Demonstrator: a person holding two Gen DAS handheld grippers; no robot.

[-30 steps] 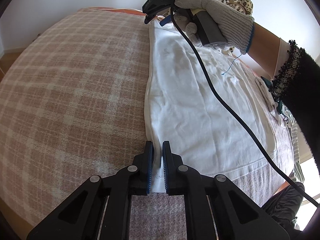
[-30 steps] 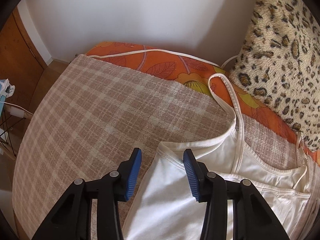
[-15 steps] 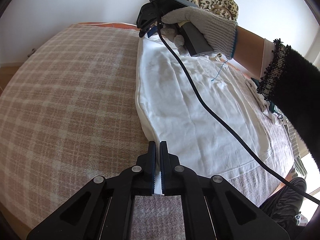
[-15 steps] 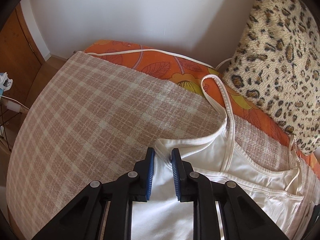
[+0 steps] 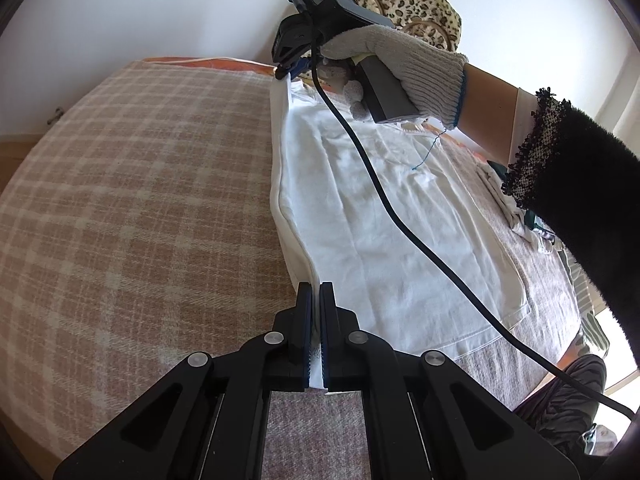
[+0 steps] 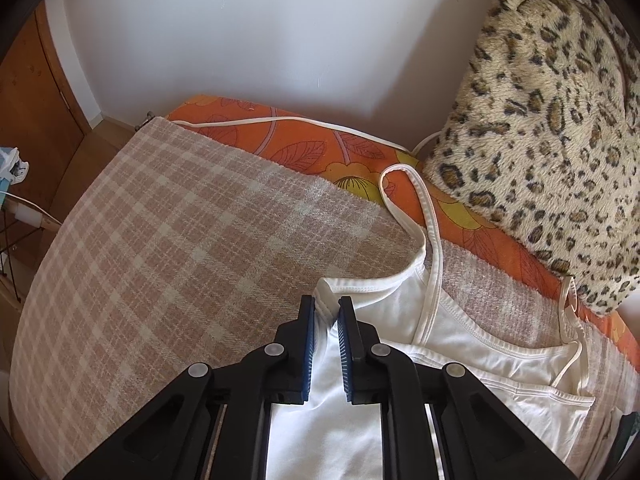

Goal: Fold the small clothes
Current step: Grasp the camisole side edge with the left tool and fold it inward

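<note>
- Plaid blanket (image 5: 132,208): pink-and-cream checked cover spread over the bed; the landmark for all items below. It fills the left part of both views.
- Left tongs (image 5: 315,332): at the near edge of the blanket, jaws closed on the bottom corner of the white camisole (image 5: 384,216), with a strip of white cloth showing between the blue pads.
- White camisole: lies flat on the right half of the blanket. Its left side edge is raised in a taut ridge between the two tongs.
- Right tongs (image 6: 327,336): at the far end of the blanket, jaws clamped on the camisole's top corner, where the seamed hem bunches between the blue pads. In the left wrist view they appear as a black unit (image 5: 294,66) held by a hand in a knitted glove (image 5: 394,62).
- Black cable (image 5: 400,216): trails from the right tongs across the camisole, above the blanket.
- Shoulder strap (image 6: 416,208): loops off the far edge of the blanket onto the orange floral sheet (image 6: 320,156).
- Leopard-print cushion (image 6: 552,128): beyond the blanket's far right corner, resting on the orange sheet against the white wall (image 6: 260,28).
</note>
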